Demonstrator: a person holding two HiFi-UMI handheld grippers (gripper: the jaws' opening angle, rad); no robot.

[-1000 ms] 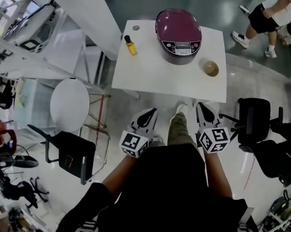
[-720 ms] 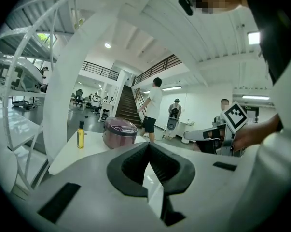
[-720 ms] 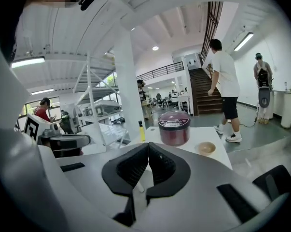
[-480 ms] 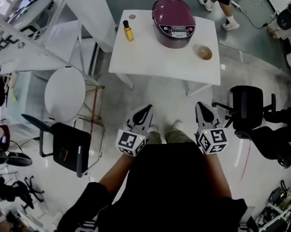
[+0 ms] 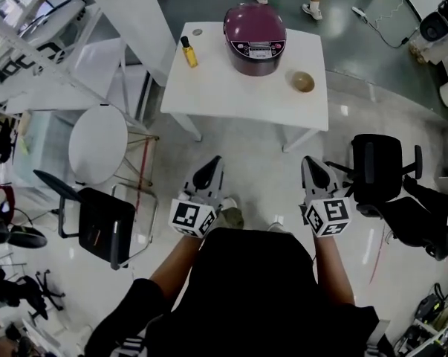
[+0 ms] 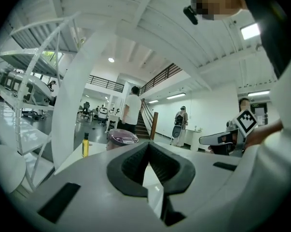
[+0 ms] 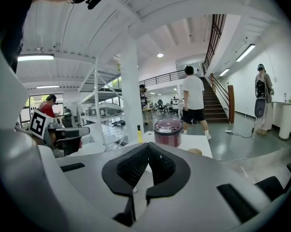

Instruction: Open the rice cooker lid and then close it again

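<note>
One rice cooker (image 5: 255,37), one yellow bottle (image 5: 187,51) and one bowl (image 5: 304,81) are standing on one square white table (image 5: 238,99), far. One round white table (image 5: 97,143) is standing left. Two black chairs are standing near: left chair (image 5: 99,230), right chair (image 5: 376,171).

The person wears a black top (image 5: 253,288) with short sleeves. One sleeve has white stripes (image 5: 132,343) near its edge. The left gripper (image 5: 211,166) and the right gripper (image 5: 311,166) each have a smooth, light grey shell that gets thin toward a dark, pointed tip. Each one carries a white box with black square marks on it, the left cube (image 5: 192,218) and the right cube (image 5: 327,216). Seen up close, the pads (image 6: 134,164) are black rubber with tiny ridges, and their black frame looks like a wide heart.
</note>
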